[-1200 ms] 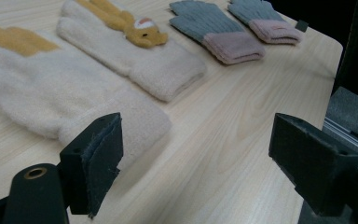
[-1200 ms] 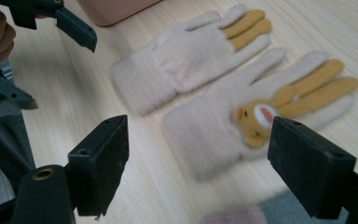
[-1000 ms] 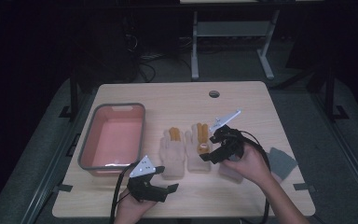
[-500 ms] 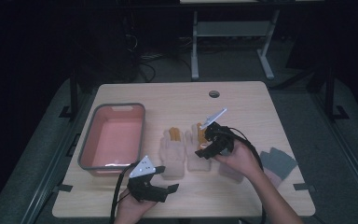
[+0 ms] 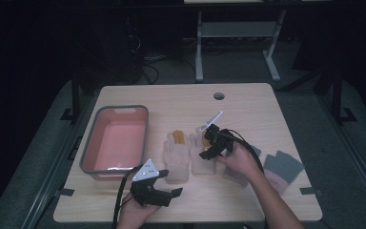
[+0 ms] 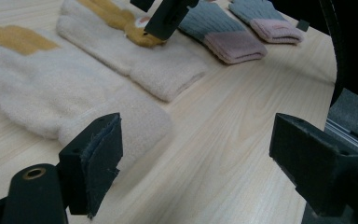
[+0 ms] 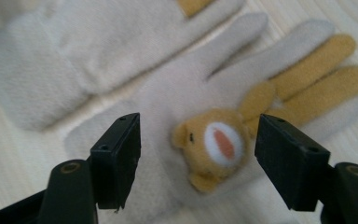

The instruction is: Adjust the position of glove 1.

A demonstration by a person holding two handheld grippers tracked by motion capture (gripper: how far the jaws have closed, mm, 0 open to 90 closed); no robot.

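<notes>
- Plainly, the right gripper hung just above the right-hand cream glove on the counter, its jaws apart with the glove's small bear-face patch framed between them; they had just been closing a little, with the pads not yet pressing on any fabric.
- That glove lay flat beside its mate, the left-hand cream glove, both with mustard-yellow finger parts, near the middle of the counter and to the right of the pink tub.
- The left gripper rested near the counter's front edge, jaws wide apart and holding nothing, close to the cuff of the left-hand cream glove.
- To do the pickup well, I would judge that the jaws should come straight down until the pads bracket a fold of fabric, ideally pinching the raised bear patch or the palm just behind it, so the soft knit bunches instead of slipping.
- Closing too high would likely catch nothing; closing too low would scrape the counter.
- A grey-and-pink pair of gloves lay further right, well clear of the grasp.
- No brand, label or readable writing showed on the gloves, the tub or the grippers.
</notes>
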